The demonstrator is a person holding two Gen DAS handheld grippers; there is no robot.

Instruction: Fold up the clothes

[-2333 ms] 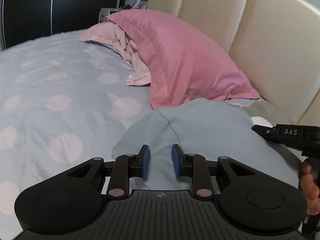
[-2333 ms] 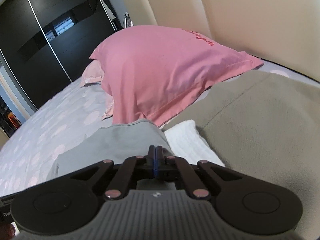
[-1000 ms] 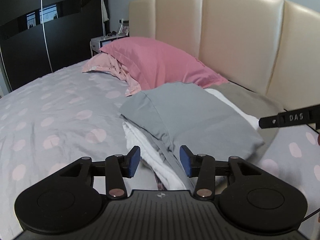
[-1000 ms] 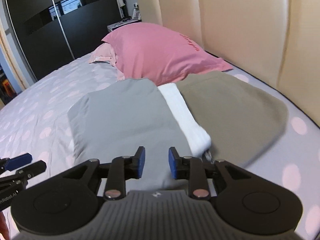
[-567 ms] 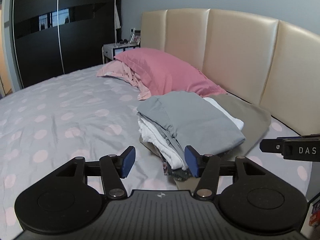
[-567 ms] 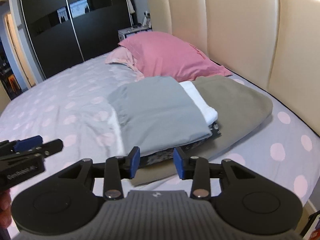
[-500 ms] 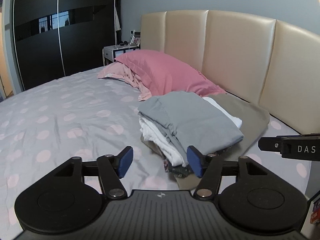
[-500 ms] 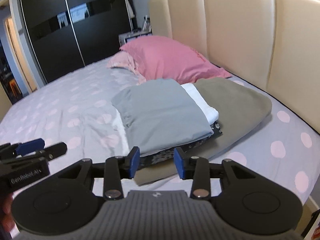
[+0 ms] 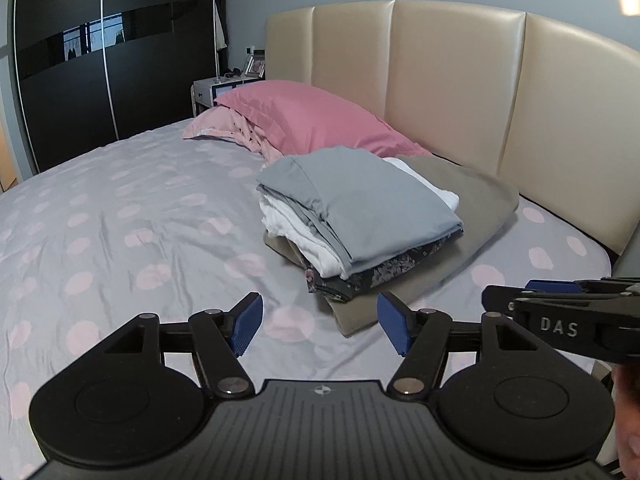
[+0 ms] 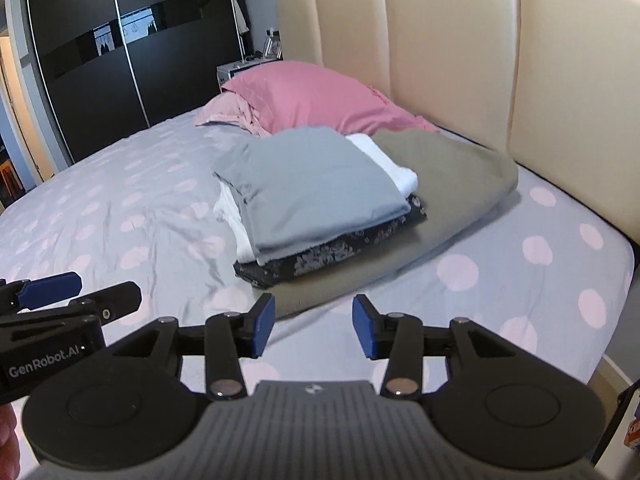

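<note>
Behind the bed [image 9: 120,216] stands a dark wardrobe [image 9: 100,60] with sliding doors, and a padded beige headboard [image 9: 440,80] closes the far side. The bed is covered with a grey sheet that carries pale pink dots. Against the headboard lies a pink pillow [image 9: 304,120], and a lighter pink patterned pillow [image 9: 224,130] lies partly under it. A small bedside table [image 9: 218,90] is seen in the corner between wardrobe and headboard.

Near the pillows, on the bed, lies the stack of folded clothes [image 9: 360,216]. At the bottom is a wide olive-brown piece [image 9: 472,200], which reaches out toward the headboard. On it rests a dark flowered garment [image 10: 332,254], then a white garment [image 9: 296,232], and on top a grey folded garment [image 9: 360,192]. The edges of the stack are not fully aligned; the white layers stick out at the side toward the wardrobe.

The left gripper [image 9: 320,322] hangs above the sheet, well apart from the stack, and its jaws are opening, already wide, with nothing between them. The right gripper [image 10: 313,330] is also over the sheet, in front of the olive-brown piece, and its jaws are opening too, at a middle width and empty. Each gripper appears at the edge of the other's view. A bit of a hand [image 9: 628,420] shows at the right border of the left wrist view.
</note>
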